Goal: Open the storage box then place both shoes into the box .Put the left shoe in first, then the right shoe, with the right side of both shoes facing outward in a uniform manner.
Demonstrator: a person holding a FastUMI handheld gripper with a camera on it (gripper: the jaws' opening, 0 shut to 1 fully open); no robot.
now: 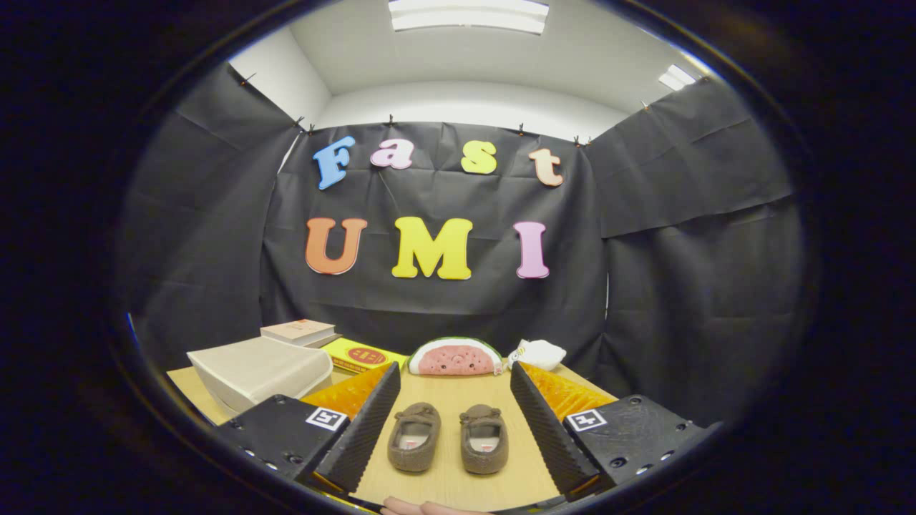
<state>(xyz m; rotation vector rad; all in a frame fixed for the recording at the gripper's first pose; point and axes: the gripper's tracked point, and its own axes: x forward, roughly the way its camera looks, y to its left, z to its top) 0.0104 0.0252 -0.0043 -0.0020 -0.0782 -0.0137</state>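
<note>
Two small brown slipper-like shoes stand side by side on the wooden table, toes pointing away from me: the left shoe (414,435) and the right shoe (484,438). Both lie between my fingers, with a gap to each finger. My gripper (454,379) is open and holds nothing. The pale, translucent storage box (261,370) sits to the left of my left finger, and its lid looks closed.
A stack of books (300,332) and a flat yellow box (361,355) lie behind the storage box. A watermelon-slice plush (456,357) and a white crumpled object (538,353) rest beyond the shoes near the back wall. The table (451,400) continues ahead.
</note>
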